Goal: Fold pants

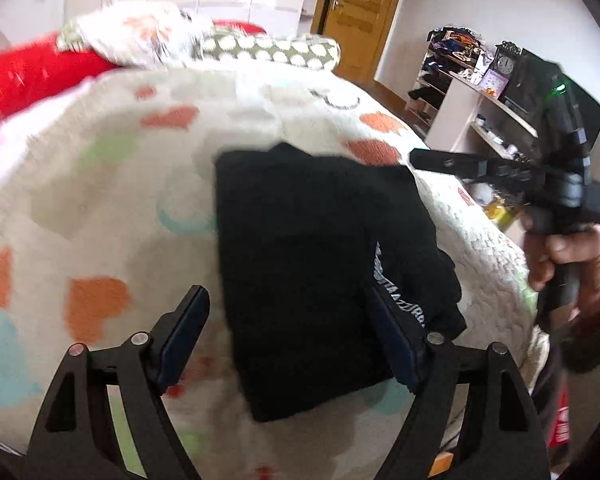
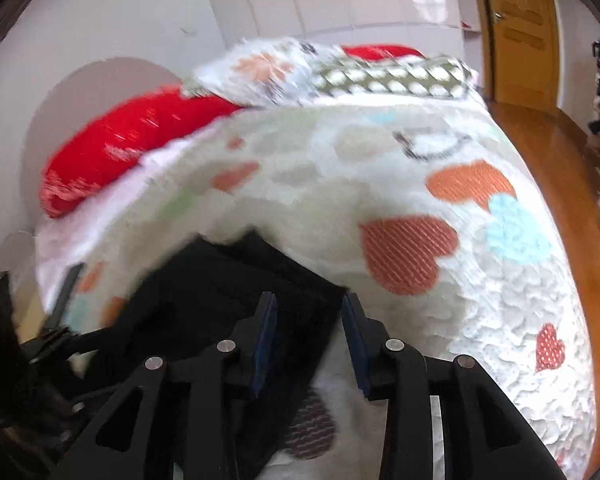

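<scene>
Covering most of both views is a bed with a white blanket [image 1: 100, 184] printed all over with hearts, plus a red pillow [image 2: 112, 152] and a spotted one [image 2: 396, 80] up by the wall. On the blanket sit the black pants [image 1: 312, 264], already folded into a chunky rectangle near the bed's edge, with a strip of white lettering along one side. The left gripper [image 1: 288, 340] hangs right over the near end of the pants, fingers spread wide with nothing pinched, one finger out over bare blanket and the other over the lettered side. The right gripper [image 2: 310, 344] is parted about halfway, hovering above the pants' corner, not squeezing anything as far as I can see. A hand [image 1: 580, 260] holds its handle off past the bed's edge.
</scene>
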Available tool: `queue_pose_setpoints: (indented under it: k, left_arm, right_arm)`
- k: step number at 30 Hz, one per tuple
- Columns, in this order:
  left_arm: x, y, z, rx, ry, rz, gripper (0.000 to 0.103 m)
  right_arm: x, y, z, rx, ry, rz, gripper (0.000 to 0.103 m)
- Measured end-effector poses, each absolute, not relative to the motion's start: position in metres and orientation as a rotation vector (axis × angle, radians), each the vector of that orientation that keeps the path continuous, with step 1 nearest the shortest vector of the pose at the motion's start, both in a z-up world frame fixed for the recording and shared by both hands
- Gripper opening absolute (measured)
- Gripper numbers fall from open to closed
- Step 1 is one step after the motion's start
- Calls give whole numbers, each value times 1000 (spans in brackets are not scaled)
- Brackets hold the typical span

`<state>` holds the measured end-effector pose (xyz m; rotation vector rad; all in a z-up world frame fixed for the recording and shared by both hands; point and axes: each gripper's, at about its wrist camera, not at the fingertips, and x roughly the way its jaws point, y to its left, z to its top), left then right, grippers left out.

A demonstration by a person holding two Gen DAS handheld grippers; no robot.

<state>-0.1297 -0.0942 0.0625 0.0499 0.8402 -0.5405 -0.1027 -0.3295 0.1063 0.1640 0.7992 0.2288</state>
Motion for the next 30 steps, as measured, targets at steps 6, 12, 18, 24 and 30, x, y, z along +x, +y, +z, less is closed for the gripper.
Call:
queue_pose_setpoints:
  k: [6, 12, 18, 24, 30]
  left_arm:
    - [-129, -95, 52, 63, 865, -540, 81]
    - [-122, -93, 34, -2, 913, -565, 83]
    - [-118, -91, 28, -14, 902, -579, 88]
    - [-115, -89, 22, -54, 894, -559, 95]
    - [-119, -86, 34, -25, 900, -552, 94]
  right_arm:
    - [-47, -271, 106, 56, 849, 379, 52]
    - [15, -216, 65, -1, 1010, 532, 49]
    - [15, -197, 58, -136, 1008, 537, 6]
    - [28, -194, 36, -143, 1010, 450, 5]
    - [5, -231, 70, -11, 957, 400, 23]
